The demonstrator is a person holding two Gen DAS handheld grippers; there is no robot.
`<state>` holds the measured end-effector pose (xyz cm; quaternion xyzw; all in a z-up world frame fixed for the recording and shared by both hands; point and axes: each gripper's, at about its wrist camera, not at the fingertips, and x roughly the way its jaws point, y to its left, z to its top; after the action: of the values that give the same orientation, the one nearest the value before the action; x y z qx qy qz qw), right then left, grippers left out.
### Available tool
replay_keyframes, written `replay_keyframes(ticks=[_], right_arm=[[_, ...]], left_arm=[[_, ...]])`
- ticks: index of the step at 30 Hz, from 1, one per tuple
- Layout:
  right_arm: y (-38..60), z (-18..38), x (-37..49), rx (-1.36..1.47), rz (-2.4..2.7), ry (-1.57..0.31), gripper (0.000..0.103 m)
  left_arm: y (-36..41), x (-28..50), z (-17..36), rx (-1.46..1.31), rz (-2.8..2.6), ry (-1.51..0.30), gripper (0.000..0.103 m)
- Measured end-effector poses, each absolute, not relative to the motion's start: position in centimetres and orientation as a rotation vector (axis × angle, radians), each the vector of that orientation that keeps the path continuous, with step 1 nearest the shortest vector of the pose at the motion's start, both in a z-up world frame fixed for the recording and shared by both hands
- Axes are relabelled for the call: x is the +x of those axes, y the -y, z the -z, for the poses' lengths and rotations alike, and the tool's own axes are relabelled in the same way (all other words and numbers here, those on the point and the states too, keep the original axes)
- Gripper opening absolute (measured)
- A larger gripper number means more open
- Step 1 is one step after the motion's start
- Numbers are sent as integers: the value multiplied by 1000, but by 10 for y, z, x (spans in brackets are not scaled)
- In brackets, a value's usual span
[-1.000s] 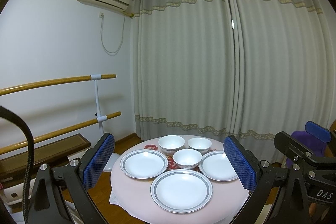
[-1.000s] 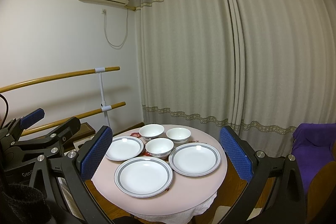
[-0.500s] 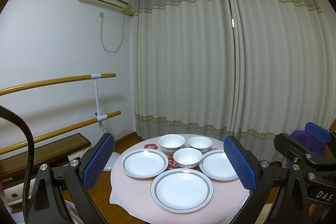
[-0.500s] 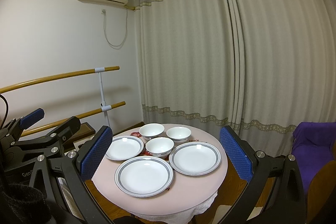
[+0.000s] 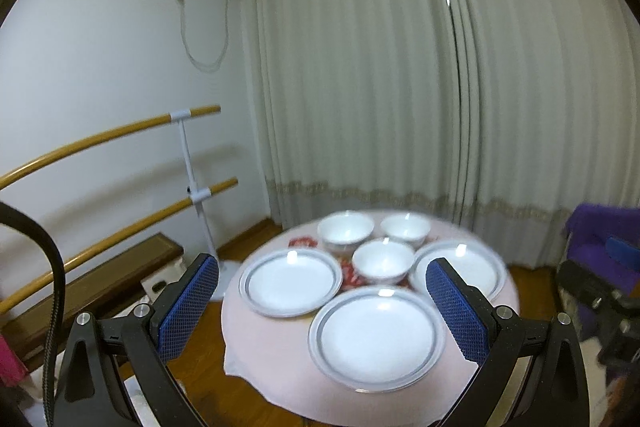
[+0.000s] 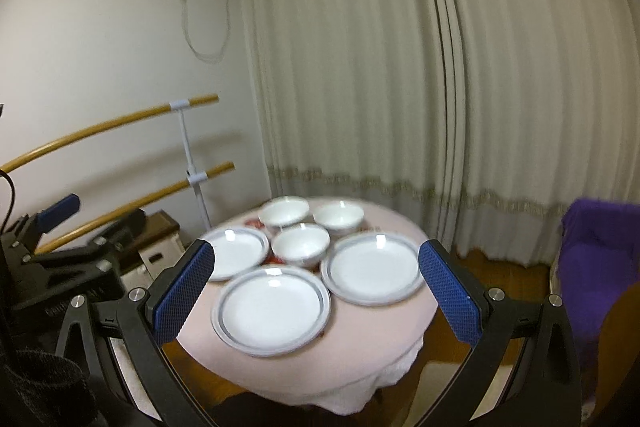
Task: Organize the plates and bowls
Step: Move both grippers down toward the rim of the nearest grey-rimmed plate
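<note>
Plates (image 5: pixel 376 333) and bowls (image 5: pixel 383 261) sit spread on round surface (image 6: pixel 384 339), unstacked; we hold left gripper (image 5: pixel 322 311) and right gripper (image 6: pixel 316 297) wide, empty, ready to approach.

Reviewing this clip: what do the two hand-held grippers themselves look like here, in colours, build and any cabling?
Both match: the left hand-held gripper and right hand-held gripper have black angular frames with silver bolts, and each finger carries a blue cross-hatched pad. A black cable loops beside the left one. No hands or sleeves are clearly visible.
</note>
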<state>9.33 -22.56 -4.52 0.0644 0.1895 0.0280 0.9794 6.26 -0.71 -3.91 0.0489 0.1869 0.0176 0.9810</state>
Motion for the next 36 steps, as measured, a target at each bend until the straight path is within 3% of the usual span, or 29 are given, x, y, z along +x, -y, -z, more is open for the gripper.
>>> replay_keyframes(ticks=[13, 24, 28, 36], right_arm=[[242, 168, 192, 312, -31, -712, 103], [234, 220, 241, 425, -63, -789, 97], [229, 228, 251, 433, -80, -787, 90], [225, 243, 264, 470, -109, -800, 53]], left_arm=[[-21, 192, 117, 67, 21, -783, 102], [-43, 286, 160, 37, 70, -898, 102], [-43, 311, 176, 42, 97, -927, 102], [-43, 329, 202, 44, 140, -972, 102]])
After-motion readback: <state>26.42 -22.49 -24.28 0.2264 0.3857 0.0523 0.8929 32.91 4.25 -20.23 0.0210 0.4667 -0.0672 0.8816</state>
